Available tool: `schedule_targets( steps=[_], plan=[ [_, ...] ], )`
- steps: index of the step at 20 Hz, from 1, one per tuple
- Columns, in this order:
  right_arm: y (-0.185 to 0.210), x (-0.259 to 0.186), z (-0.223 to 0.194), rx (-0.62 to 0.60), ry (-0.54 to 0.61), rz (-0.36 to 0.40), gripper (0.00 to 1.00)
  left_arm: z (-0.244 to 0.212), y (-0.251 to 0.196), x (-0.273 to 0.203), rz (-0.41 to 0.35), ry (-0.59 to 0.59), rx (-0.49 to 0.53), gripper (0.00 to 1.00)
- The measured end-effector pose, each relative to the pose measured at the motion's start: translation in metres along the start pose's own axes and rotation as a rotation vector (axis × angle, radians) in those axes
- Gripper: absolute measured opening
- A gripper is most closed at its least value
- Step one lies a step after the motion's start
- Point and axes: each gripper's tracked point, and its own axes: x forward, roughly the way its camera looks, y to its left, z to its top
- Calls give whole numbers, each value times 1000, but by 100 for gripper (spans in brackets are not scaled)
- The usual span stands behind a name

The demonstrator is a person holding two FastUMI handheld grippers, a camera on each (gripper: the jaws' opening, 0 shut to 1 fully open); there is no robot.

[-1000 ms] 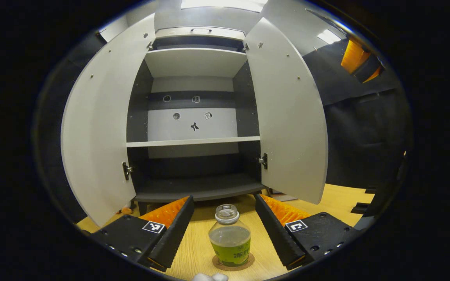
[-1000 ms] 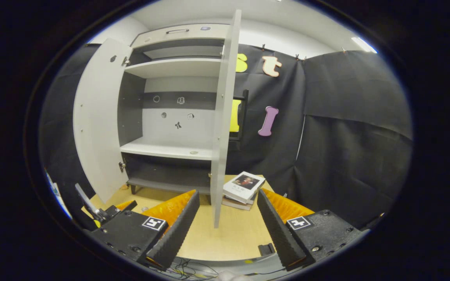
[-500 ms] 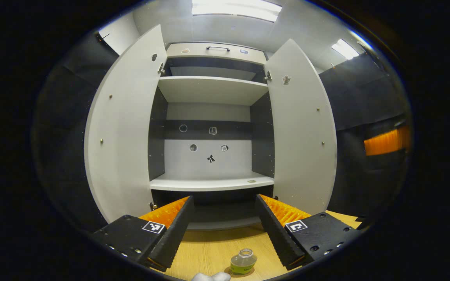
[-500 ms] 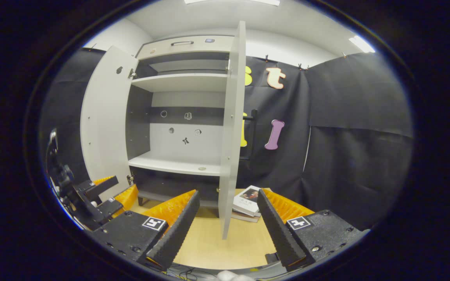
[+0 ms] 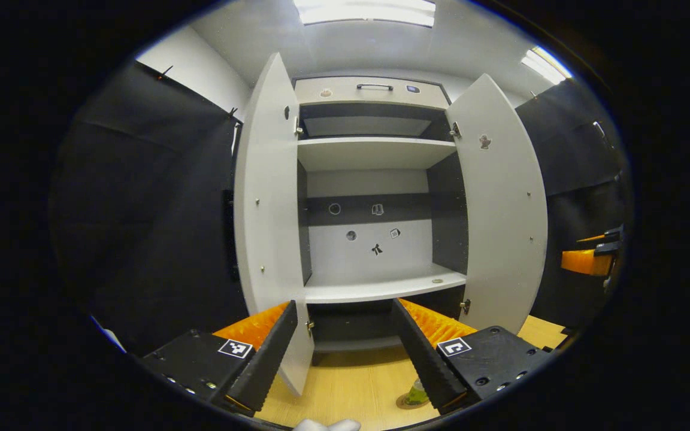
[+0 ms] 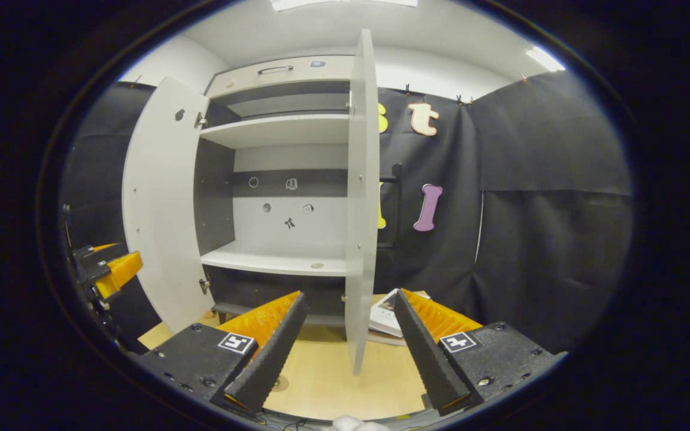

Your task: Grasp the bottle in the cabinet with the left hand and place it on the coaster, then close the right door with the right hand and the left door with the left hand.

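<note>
Your left gripper (image 5: 345, 353) is spread wide, holding nothing, aimed at the cabinet (image 5: 375, 179) with both doors swung out. The bottle (image 5: 417, 393) stands on the coaster (image 5: 408, 404) on the table (image 5: 345, 389), low and just inside your right finger, partly hidden by it, not between the fingers. Your right gripper (image 6: 348, 350) is also spread and empty; the right door (image 6: 362, 203) shows edge-on between its fingers, untouched. The left door (image 6: 159, 209) stands open, and books (image 6: 387, 314) lie behind the right door.
</note>
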Motion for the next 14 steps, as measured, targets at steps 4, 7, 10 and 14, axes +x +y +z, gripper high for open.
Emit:
schedule_targets(
  steps=[4,7,10,14],
  plan=[
    [-10,4,-1,-3,21,-5,98,-18,11,-17,31,44,-37,96],
    [-45,11,21,3,-6,-52,96,-19,10,-16,38,53,-45,96],
    [-92,29,42,-9,-15,-97,96,-12,5,-14,43,42,-41,96],
    [-134,66,66,-11,2,-77,98,-6,-10,-17,51,48,-57,96]
  ],
)
